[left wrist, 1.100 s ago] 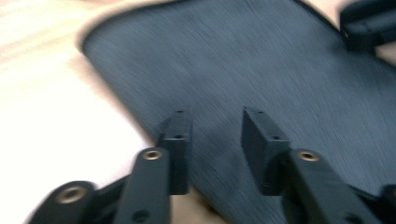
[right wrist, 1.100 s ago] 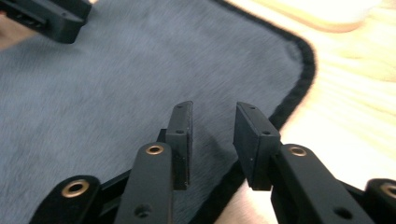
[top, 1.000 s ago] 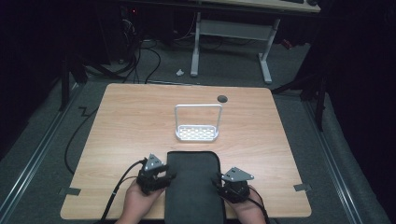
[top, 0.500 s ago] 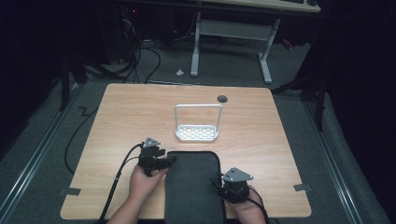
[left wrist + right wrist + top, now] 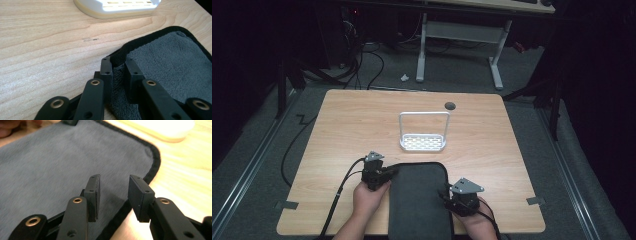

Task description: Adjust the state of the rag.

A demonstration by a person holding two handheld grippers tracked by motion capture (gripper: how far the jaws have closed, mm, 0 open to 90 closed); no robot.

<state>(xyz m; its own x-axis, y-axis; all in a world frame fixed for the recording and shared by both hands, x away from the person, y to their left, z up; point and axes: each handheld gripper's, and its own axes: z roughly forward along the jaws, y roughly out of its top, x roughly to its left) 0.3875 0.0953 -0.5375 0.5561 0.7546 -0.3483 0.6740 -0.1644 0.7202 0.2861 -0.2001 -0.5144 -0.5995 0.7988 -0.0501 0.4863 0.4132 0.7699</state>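
Note:
A dark grey cloth with a black hem lies flat at the near edge of the wooden table. My left gripper is at the cloth's far left corner. In the left gripper view its jaws have just been closing, and the gripper is shut on a bunched fold of the cloth. My right gripper sits at the cloth's right edge. In the right gripper view this gripper stands open, with the hem of the cloth below the gap.
A white perforated rack with a tall wire handle stands mid-table, just beyond the cloth, also seen as the rack and rack. A round black grommet sits near the far edge. A cable trails from each gripper.
My left gripper has moved away from the person along the cloth's left edge to its far corner and closed on it. The right gripper has stayed in place.

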